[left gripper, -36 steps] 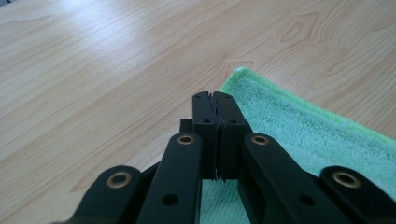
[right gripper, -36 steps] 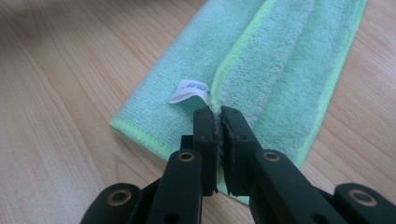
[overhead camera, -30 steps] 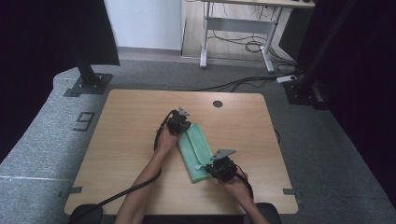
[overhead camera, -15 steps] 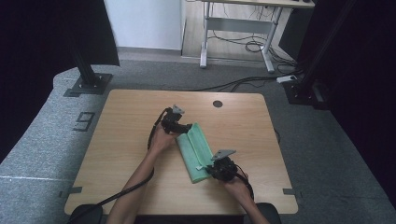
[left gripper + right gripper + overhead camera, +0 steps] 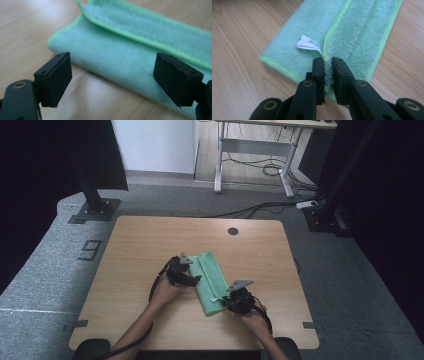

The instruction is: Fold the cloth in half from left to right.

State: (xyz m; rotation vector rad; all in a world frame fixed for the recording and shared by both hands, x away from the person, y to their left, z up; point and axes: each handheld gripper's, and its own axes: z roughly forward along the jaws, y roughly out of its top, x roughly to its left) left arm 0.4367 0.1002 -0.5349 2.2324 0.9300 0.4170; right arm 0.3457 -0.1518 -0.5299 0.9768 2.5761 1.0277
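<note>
Right hand-held gripper [image 5: 327,65] clenched on folded green cloth [image 5: 352,32]; left hand-held gripper [image 5: 112,75] just released, jaws wide, cloth ahead on worktop [image 5: 130,250].

The high view looks forward and down from above the person's side, taking in the whole table [image 5: 150,245] from afar. Each gripper view sits low and very close, facing along its own jaws. All three share the green cloth [image 5: 210,280], lying from 12 toward 5 o'clock.
</note>
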